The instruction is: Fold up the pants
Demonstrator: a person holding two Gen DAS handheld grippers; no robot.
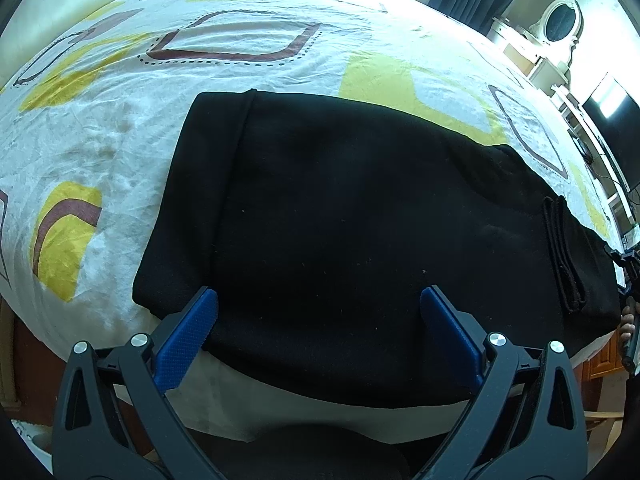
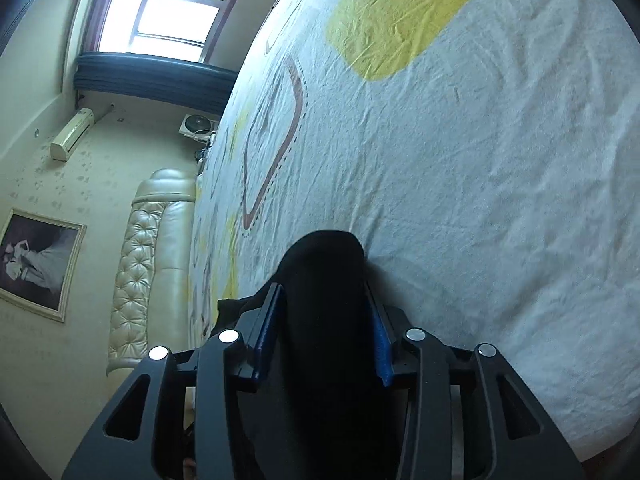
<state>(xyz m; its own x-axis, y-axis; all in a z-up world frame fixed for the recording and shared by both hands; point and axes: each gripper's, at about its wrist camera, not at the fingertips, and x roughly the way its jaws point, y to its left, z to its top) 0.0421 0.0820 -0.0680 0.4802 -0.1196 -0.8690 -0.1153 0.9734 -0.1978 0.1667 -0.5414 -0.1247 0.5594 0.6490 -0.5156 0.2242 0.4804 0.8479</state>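
Two grippers are at work over a bed. In the left wrist view, the left gripper (image 1: 318, 312) hangs above the near edge of the black pants (image 1: 360, 220), its blue-padded fingers (image 1: 192, 332) spread wide with nothing between them; the pads sit over the cloth, and whether they brush it cannot be told. The pants lie folded into a broad dark slab on the near part of the bed, flat on the bed sheet (image 1: 240, 68), with a seam running along their left side and a thicker folded band near their right end. At the far right edge of that view a hand (image 1: 628, 326) and a bit of dark gear show, too cut off to read further.

In the right wrist view, the right gripper (image 2: 324, 320) has a thick fold of the black pants bunched between its fingers (image 2: 268, 332), the pads pressing on the cloth from both sides at a middling width. The fold bulges out past the fingertips and rests against the sheet.

Beyond the pants the white sheet is rumpled, printed with yellow patches (image 1: 384, 80) and brown outlined squares (image 1: 236, 44). Farther off stand a cream tufted headboard (image 2: 136, 264), a framed picture (image 2: 38, 262), an air conditioner (image 2: 72, 134) on the wall, a window (image 2: 168, 8) with a dark blue curtain (image 2: 152, 80), and a white oval mirror (image 1: 560, 22).
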